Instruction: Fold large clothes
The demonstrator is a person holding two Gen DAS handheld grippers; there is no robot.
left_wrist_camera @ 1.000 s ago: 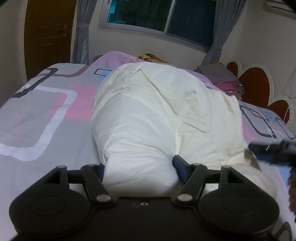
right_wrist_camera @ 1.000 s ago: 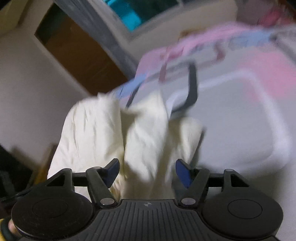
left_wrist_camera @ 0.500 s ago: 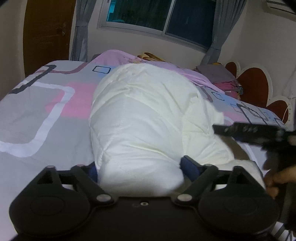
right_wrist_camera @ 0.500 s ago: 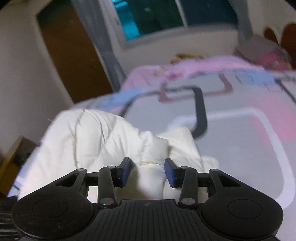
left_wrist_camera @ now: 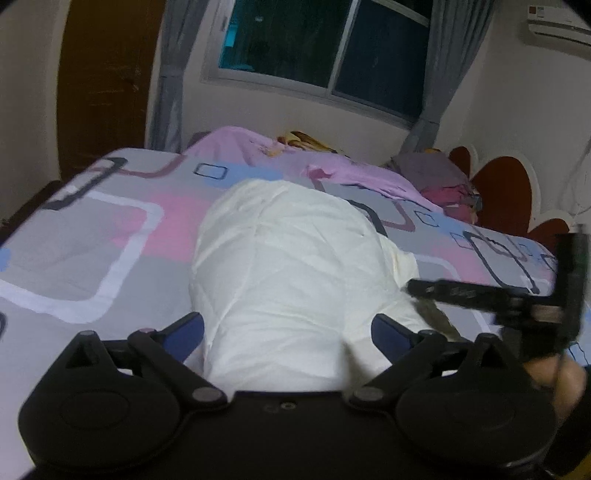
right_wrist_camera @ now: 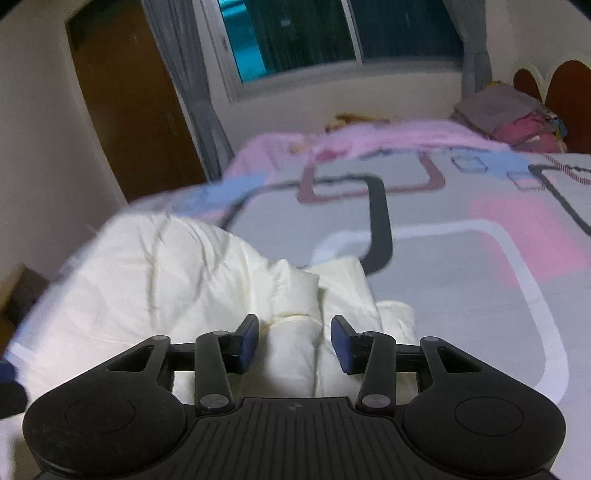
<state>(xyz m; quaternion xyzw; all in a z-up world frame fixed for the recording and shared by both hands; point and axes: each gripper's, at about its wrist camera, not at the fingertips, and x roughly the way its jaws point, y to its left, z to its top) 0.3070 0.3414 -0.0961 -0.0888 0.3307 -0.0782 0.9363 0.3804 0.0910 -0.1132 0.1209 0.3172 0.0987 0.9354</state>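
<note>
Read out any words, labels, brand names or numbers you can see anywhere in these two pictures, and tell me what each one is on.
No text can be read.
Air conditioner: a small red mark at its corner, too small to read.
Right gripper as seen from the left wrist: faint marks on its black bar, blurred.
Cream quilted garment, bedsheet: no writing, only patterns.

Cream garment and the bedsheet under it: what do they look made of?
The cream garment looks like a padded, quilted jacket in thin matte woven fabric, likely synthetic: it sits puffed up, with stitched seams and soft creases. The bedsheet looks like flat printed cotton or a cotton blend, matte, smooth, with grey, pink and white rounded squares. Neither fibre can be confirmed by sight.
</note>
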